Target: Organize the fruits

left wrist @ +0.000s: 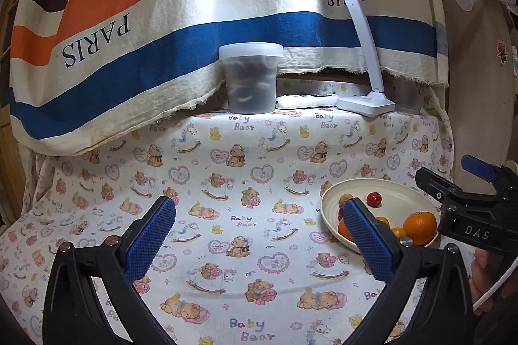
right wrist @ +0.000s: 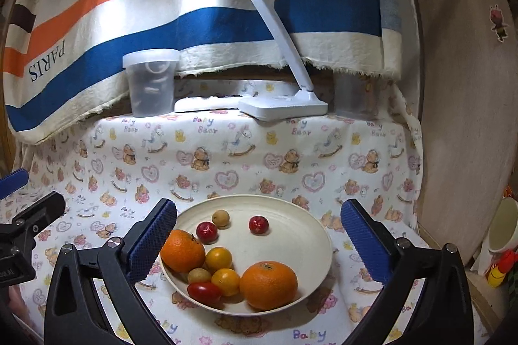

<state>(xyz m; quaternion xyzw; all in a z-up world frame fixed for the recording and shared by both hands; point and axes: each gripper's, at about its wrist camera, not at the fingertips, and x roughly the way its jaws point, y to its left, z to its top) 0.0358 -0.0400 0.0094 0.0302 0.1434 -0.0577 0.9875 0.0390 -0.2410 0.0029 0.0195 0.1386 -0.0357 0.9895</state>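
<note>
All the fruits sit gathered in the cream plate [right wrist: 319, 235] on the table's bear-print cloth [right wrist: 226, 157]: two oranges [right wrist: 268, 285], small yellow, red and tan ones. The right gripper [right wrist: 259, 244] hovers over it, jaws apart and empty, seemingly framing a pick. The left gripper [left wrist: 259, 243], jaws also apart, waits beside over bare cloth. Lamp [right wrist: 281, 110] and lidded tub [right wrist: 150, 82] stand well back, obstructing nothing.

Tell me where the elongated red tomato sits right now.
In the right wrist view, the elongated red tomato lies at the plate's near-left rim, beside a yellow fruit and a small tan fruit.
</note>
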